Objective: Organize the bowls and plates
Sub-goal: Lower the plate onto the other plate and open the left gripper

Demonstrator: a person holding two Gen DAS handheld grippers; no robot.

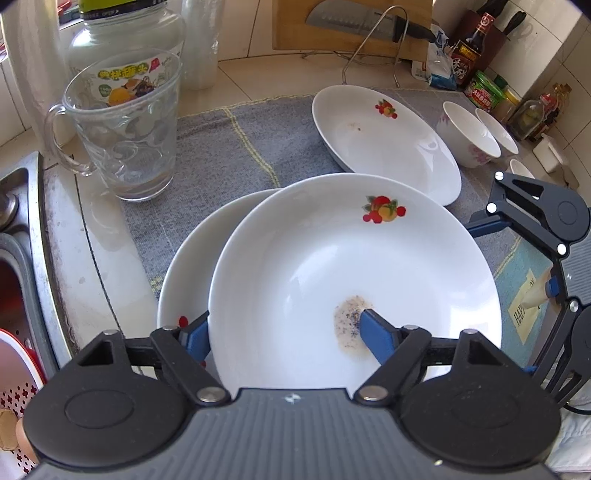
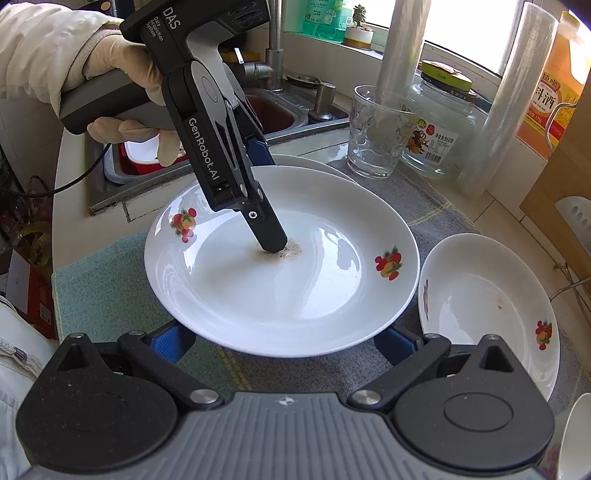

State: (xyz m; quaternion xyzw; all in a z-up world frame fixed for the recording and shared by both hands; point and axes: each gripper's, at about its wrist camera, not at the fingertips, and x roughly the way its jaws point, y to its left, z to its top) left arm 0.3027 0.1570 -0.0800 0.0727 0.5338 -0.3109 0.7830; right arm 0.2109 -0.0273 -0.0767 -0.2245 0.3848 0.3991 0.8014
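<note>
A white plate with fruit prints (image 1: 332,266) (image 2: 280,280) lies partly over a second white plate (image 1: 188,266) (image 2: 314,164) on a grey cloth. My left gripper (image 1: 284,332) (image 2: 267,206) is shut on the top plate's near rim, one finger inside on a brown stain, the other outside under the rim. My right gripper (image 2: 284,341) is open, its fingers under the plate's opposite rim; it also shows at the right of the left wrist view (image 1: 546,236). A third plate (image 1: 384,140) (image 2: 487,314) lies apart. Small white bowls (image 1: 469,136) stand beyond it.
A glass mug (image 1: 125,136) (image 2: 376,133) and a glass jar (image 1: 125,40) (image 2: 439,122) stand at the cloth's far edge. The sink (image 1: 18,258) (image 2: 207,122) is beside the plates. A knife on a cutting board (image 1: 362,26), sauce bottles (image 1: 476,48) and plastic rolls (image 2: 506,110) line the counter's back.
</note>
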